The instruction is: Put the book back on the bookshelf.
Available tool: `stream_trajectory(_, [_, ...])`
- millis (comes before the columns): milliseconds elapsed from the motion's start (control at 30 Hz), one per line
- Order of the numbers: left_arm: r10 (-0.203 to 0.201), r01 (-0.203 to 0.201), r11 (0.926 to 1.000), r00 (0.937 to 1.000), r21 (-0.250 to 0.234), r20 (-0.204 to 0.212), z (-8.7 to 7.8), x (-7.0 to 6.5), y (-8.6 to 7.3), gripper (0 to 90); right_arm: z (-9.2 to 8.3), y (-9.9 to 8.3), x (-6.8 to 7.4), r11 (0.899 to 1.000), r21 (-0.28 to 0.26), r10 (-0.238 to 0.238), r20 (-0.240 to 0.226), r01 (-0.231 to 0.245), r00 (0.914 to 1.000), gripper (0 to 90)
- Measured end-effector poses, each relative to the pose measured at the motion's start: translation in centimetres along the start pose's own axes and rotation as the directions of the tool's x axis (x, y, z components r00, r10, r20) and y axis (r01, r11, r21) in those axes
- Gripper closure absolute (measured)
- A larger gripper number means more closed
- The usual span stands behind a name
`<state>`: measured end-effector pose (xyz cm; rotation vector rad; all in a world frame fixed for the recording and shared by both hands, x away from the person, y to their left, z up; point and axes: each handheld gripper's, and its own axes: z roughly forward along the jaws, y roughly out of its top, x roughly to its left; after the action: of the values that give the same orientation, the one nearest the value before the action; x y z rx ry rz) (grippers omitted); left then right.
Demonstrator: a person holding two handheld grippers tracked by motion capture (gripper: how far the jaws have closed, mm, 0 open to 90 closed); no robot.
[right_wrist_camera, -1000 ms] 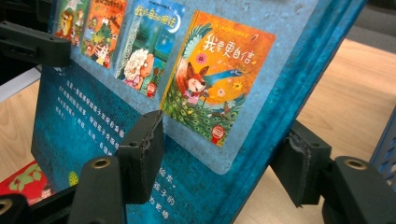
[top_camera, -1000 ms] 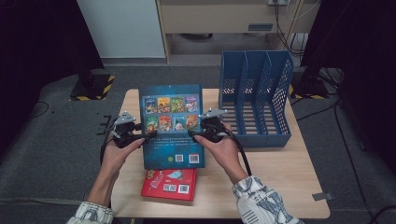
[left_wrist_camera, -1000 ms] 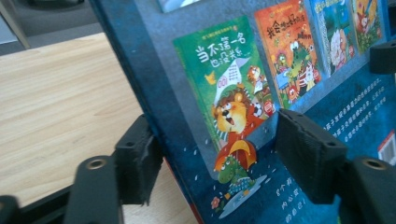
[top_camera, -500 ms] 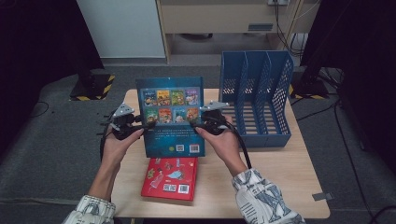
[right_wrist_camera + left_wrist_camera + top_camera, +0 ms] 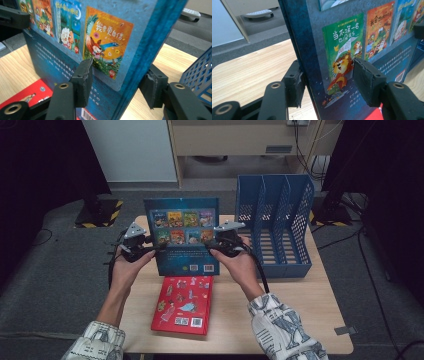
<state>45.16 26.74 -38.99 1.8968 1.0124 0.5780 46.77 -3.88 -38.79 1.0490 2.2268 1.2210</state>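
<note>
Blue book up off the surface, a claw clamped on each side edge.

The blue book [image 5: 182, 236] stands upright above the wooden surface [image 5: 300, 310], back cover with its small picture tiles facing the person. The left claw [image 5: 150, 249] bites the book's left edge: in the left gripper view one pad sits behind the spine edge, the other presses the cover, and the jaws have just been closing on it. The right claw [image 5: 216, 245] pinches the opposite edge the same way, jaws also just closing, partly open around the book's thickness. A red book [image 5: 182, 304] lies flat below, and the blue file rack [image 5: 275, 225] stands just beside the right claw.
</note>
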Motion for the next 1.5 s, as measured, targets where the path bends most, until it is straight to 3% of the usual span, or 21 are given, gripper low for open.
stream_trajectory(400, [0.022,-0.022,0.9998,0.9997,-0.003,0.007,-0.8,-0.3,-0.5,43.6,-1.3,-0.5,1.0,0.999,-0.018,-0.036,-0.003,0.036,0.9993,53.4])
stream_trajectory(633, [0.028,-0.028,0.9995,0.9995,-0.013,0.013,-1.4,-0.5,-0.9,43.2,-2.2,-1.0,1.9,0.999,-0.020,-0.045,-0.014,0.045,0.9989,50.5])
stream_trajectory(800, [0.028,-0.028,0.9991,0.9995,-0.030,0.016,-1.4,-0.5,-1.0,40.5,-3.0,-1.5,2.2,0.999,-0.028,-0.043,-0.053,0.041,0.9977,53.3])
stream_trajectory(900, [0.011,-0.008,0.9982,0.9992,-0.059,0.039,-1.3,-0.3,-1.3,37.8,-3.5,-1.8,2.4,0.998,-0.033,-0.053,-0.073,0.051,0.9959,54.6])
stream_trajectory(1500, [0.021,-0.018,0.9970,0.9993,-0.075,0.031,-1.4,-0.2,-1.5,30.6,-4.7,-2.2,3.7,0.997,-0.042,-0.068,-0.141,0.063,0.9877,60.6])
